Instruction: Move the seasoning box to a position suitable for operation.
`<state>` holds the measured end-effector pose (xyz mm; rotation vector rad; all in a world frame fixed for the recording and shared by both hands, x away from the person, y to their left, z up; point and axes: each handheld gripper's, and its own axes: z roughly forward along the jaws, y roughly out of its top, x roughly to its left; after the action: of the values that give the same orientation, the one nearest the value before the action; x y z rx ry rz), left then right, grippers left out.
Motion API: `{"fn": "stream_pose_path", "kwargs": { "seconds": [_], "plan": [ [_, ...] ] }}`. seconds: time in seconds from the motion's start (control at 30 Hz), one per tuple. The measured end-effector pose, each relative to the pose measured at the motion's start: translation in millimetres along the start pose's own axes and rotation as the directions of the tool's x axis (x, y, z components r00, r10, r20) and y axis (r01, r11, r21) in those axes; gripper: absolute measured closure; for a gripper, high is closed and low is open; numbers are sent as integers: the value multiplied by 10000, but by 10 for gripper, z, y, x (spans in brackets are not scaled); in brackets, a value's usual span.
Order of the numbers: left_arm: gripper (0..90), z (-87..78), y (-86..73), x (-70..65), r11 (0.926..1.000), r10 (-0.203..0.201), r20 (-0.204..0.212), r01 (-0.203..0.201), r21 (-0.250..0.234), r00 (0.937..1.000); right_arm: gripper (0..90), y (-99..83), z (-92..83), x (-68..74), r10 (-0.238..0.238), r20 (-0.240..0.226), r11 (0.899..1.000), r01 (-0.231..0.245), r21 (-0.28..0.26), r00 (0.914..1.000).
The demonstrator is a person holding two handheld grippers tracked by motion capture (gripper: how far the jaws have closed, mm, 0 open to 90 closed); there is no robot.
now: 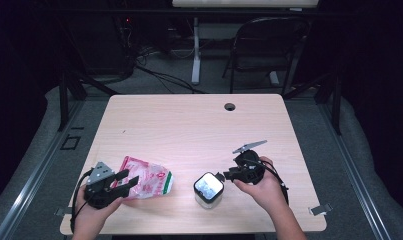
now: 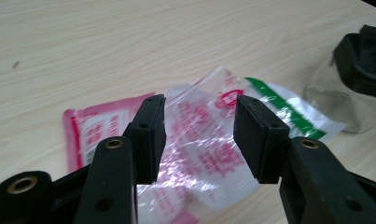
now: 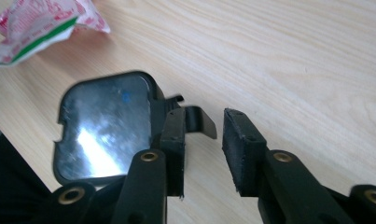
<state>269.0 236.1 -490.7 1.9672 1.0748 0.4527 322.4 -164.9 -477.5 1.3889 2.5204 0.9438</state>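
Note:
A crumpled pink-and-clear plastic bag (image 1: 150, 181) with a green stripe lies flat on the table's front left. My left gripper (image 1: 128, 179) hovers over its left part, jaws open; in the left gripper view the bag (image 2: 202, 149) shows between and behind the two pads without either touching it, left gripper (image 2: 199, 128). A small clear square container (image 1: 208, 190) with a black lid stands at the front centre. My right gripper (image 1: 223, 175) is just right of it, open. In the right gripper view the lid (image 3: 104, 126) has a shiny top and a black side tab (image 3: 200, 120) beside the left pad, right gripper (image 3: 204, 137).
The light wooden table (image 1: 189, 125) has a cable hole (image 1: 230, 106) near its far edge. The container's clear body (image 2: 332, 102) appears at the right of the left gripper view. A folding chair (image 1: 269, 45) and cables are on the floor beyond the table.

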Motion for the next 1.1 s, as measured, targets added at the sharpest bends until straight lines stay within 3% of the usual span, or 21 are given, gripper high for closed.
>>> {"fn": "stream_pose_path", "kwargs": {
  "seconds": [0.2, 0.33, 0.5, 0.53, 0.77, 0.8, 1.1],
  "plan": [
    [571, 145, 149, -180, 9982, 478, 315, -489, 346, 9984, 758, 152, -18, 129, -224, -72, 9997, 224, 37, 9997],
    [605, 218, 214, -321, 9974, 685, 604, -698, 188, 9958, 787, 132, 23, 187, -509, -21, 9987, 509, -39, 9987],
    [667, 286, 220, -433, 9953, 913, 832, -936, 242, 9923, 823, 91, 87, 183, -386, -21, 9992, 385, -135, 9993],
    [692, 313, 223, -494, 9927, 1128, 900, -1161, 320, 9895, 833, 80, 110, 181, -468, 36, 9989, 468, -75, 9989],
    [801, 407, 213, -671, 9872, 1446, 1320, -1521, 484, 9806, 861, 83, 138, 165, -304, 94, 9991, 307, -306, 9995],
    [818, 450, 207, -719, 9834, 1582, 1453, -1691, 657, 9767, 867, 84, 148, 160, -263, 23, 9990, 263, -361, 9997],
    [896, 620, 201, -916, 9741, 1818, 2008, -2042, 969, 9626, 883, 72, 150, 142, -167, -143, 9989, 161, -437, 9998]
  ]
}}
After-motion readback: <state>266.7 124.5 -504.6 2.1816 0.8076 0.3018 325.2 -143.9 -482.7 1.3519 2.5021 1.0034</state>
